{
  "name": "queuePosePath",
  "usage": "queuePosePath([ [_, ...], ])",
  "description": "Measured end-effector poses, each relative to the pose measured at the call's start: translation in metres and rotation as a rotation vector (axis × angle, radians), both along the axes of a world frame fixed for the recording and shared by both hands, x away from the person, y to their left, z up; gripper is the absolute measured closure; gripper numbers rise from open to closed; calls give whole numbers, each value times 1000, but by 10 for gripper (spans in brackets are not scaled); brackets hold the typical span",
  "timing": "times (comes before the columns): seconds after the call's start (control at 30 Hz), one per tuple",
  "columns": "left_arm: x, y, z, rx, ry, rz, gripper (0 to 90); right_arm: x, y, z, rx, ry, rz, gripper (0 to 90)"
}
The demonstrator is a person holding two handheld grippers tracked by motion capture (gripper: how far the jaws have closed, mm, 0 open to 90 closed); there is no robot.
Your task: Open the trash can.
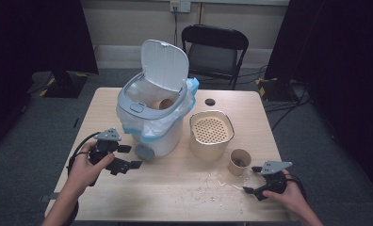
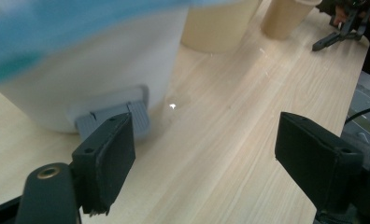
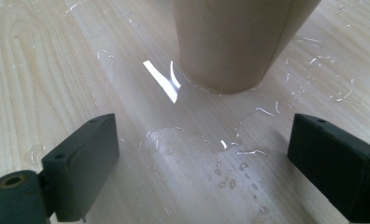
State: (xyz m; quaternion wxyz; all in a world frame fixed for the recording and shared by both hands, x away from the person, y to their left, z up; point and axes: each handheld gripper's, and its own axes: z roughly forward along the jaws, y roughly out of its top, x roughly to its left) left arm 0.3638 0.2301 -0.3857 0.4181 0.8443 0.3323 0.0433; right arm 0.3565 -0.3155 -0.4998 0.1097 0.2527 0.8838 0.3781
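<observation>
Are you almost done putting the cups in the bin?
One paper cup already lies inside the open pedal bin. The left gripper is by the pedal, jaws open. A second cup stands on the wet table, in front of the open right gripper.

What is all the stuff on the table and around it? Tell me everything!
Bin: one, white with grey rim, lid up, table's left half.
Bin bag: one, clear with blue edge, lining the bin.
Pedal: one, grey, bin's base.
Paper cups: two, tan; one inside the bin, one on the table.
Strainer pot: one, beige, table's middle.
Spilled water: clear, near the cup.
Table: one, light wood.
Chair: one, black, behind.
Left tool: black, open.
Right tool: black, open.
</observation>
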Motion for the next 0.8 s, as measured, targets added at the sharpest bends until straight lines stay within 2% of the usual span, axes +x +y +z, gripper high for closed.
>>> queuePosePath([
  [0.27, -2, -3, -38, 8, 34, 5, 199, 0, 0, 0, -2, 2, 4, 72],
  [0.3, -3, -4, -46, 9, 42, 3, 199, 0, 0, 0, -2, 2, 4, 71],
  [0.53, -5, -5, -65, 20, 58, -6, 199, 0, 0, 0, -2, 3, 4, 72],
  [0.8, -10, -7, -78, 35, 68, -22, 199, 0, 0, 0, -1, 3, 3, 72],
])
